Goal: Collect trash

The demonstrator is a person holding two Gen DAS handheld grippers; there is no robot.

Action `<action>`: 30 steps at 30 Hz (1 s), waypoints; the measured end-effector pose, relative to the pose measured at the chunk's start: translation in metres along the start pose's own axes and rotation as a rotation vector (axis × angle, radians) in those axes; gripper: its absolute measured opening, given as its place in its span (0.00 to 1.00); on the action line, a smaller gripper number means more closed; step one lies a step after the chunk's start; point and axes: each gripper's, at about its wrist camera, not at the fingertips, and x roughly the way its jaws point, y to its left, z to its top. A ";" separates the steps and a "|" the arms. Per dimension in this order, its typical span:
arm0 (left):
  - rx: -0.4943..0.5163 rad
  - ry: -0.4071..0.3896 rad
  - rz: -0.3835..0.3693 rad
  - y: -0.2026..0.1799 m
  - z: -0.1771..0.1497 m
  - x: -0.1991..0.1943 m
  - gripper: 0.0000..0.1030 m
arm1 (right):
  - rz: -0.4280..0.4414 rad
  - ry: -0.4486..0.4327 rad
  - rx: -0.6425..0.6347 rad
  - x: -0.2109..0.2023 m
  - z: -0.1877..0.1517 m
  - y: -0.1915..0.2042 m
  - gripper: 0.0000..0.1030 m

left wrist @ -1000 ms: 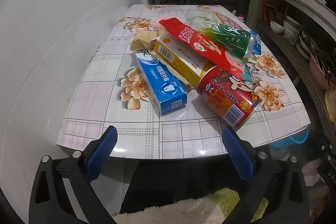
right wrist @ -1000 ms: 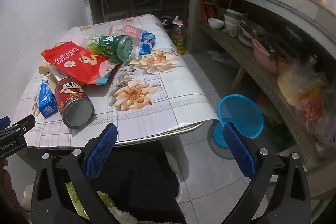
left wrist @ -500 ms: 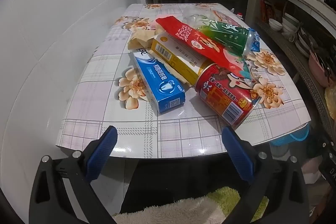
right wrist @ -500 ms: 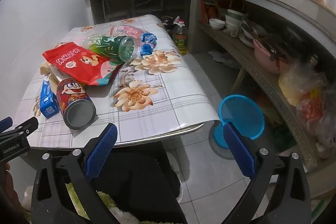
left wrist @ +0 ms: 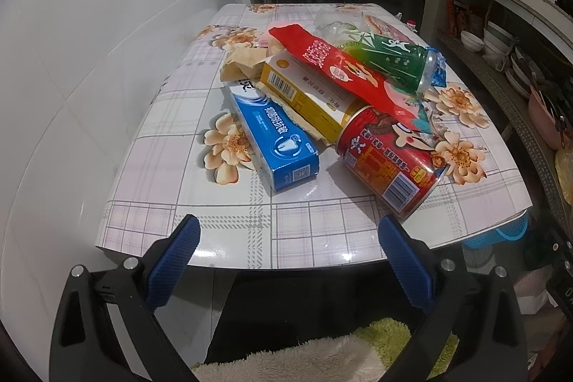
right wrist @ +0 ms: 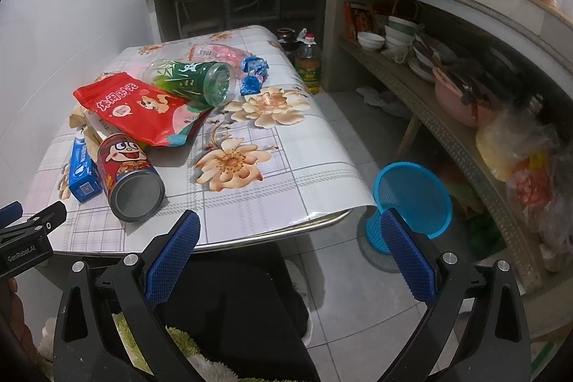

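Left wrist view: left gripper (left wrist: 286, 240) wide, empty — toothpaste box (left wrist: 274, 135) just ahead, long axis pointing away-left.

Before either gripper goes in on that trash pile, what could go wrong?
1. The red can lies on its side near the table edge; a nudge could roll it off.
2. The red pouch leans across the yellow box and onto the can, so pulling one may drag the others.
3. The blue basket sits on the floor beyond the table corner, so drops could miss.
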 end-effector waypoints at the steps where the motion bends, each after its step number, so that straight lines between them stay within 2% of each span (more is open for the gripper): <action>1: 0.000 0.001 0.000 0.001 0.000 0.000 0.95 | 0.002 -0.001 0.001 -0.001 0.000 0.000 0.93; 18: -0.003 0.007 0.010 0.000 -0.009 0.006 0.95 | 0.001 -0.006 0.001 0.000 0.001 0.003 0.93; 30: -0.007 0.015 0.011 0.001 -0.003 0.005 0.95 | 0.006 -0.005 0.004 0.001 0.001 0.003 0.93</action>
